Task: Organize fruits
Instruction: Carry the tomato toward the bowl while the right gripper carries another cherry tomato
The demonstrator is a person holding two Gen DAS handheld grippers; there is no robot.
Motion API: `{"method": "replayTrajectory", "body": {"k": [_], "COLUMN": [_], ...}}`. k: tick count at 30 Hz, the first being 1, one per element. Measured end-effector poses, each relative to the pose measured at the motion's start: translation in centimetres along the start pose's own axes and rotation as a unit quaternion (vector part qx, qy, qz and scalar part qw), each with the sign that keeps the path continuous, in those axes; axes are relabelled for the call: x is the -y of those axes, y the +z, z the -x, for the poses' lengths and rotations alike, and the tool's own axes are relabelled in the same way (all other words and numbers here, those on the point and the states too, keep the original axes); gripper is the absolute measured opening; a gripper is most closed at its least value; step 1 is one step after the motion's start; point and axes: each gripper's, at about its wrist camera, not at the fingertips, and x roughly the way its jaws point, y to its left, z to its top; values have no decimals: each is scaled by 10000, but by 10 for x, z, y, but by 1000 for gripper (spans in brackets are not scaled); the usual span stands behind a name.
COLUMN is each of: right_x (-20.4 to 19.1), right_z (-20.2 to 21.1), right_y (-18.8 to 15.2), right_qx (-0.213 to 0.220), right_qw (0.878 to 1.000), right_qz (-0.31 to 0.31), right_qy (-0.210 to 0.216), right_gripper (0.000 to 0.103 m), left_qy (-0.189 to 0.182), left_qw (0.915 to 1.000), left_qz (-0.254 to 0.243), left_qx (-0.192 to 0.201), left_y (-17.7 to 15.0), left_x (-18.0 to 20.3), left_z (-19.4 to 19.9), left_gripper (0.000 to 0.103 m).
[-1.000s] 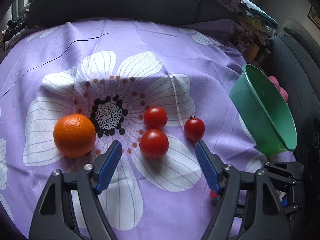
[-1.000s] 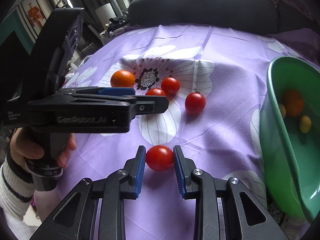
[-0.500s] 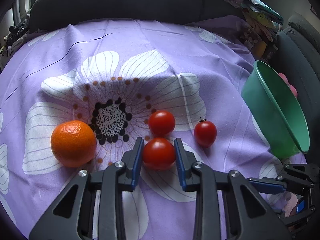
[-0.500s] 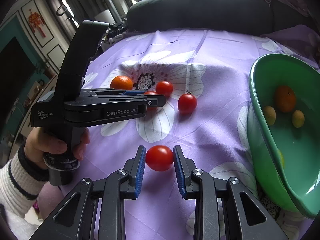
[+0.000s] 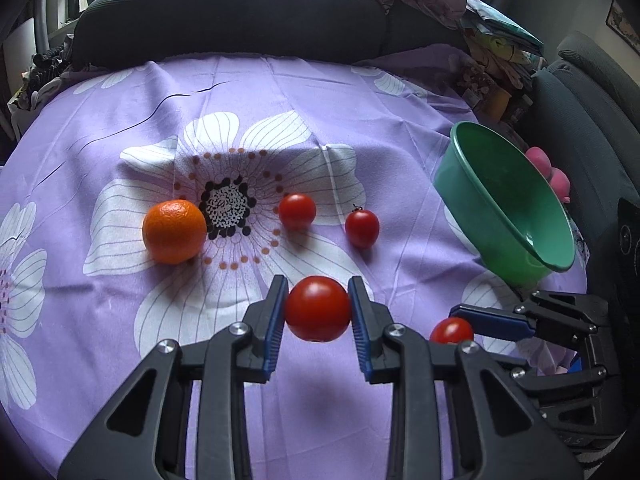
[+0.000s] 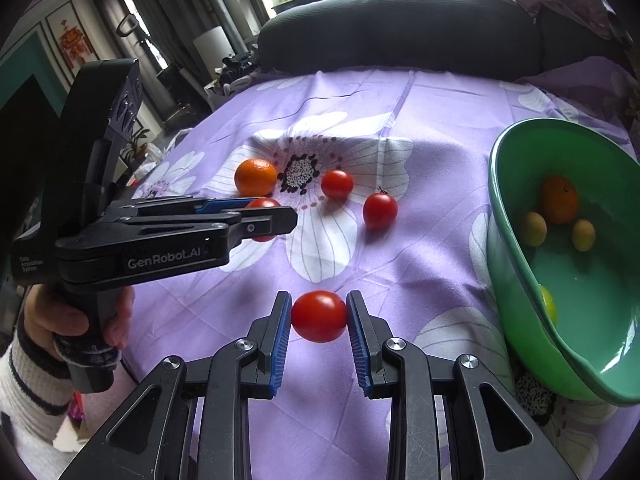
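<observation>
The left gripper (image 5: 318, 310) pinches a round red tomato (image 5: 318, 309) at lower centre of its view, and the right gripper (image 6: 319, 316) pinches another red tomato (image 6: 319, 316) likewise. On the purple flowered cloth (image 5: 360, 92), mid-frame, lie an orange mandarin (image 5: 174, 231) and two small red tomatoes (image 5: 297, 211); the tilted green plastic bowl (image 6: 520, 280) at right holds fruit.

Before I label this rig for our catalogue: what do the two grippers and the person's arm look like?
Both grippers, left gripper and right gripper, are black plastic with silver rivets and blue ribbed finger pads. The left one's side reads "GenRobot.AI" in white. The hand gripping its handle wears a white, dark-striped sleeve.
</observation>
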Motion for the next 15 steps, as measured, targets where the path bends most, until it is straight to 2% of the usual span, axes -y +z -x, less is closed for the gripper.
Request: {"method": "replayTrajectory", "body": {"k": [8,15], "right_x": [-3,10], "right_z": [21,44], "right_y": [-3,-4], "right_qx": [219,495], "right_qw": [9997,9984], "right_qz": [9,-146], "right_qy": [-68,-211], "right_gripper": [30,30], "left_qy": [-14,-158], "left_qw": [10000,9995], "left_qz": [-63,-235], "left_qx": [24,130], "left_y": [-10,-3], "left_x": [11,31], "left_z": [15,22], "left_gripper": [30,30]}}
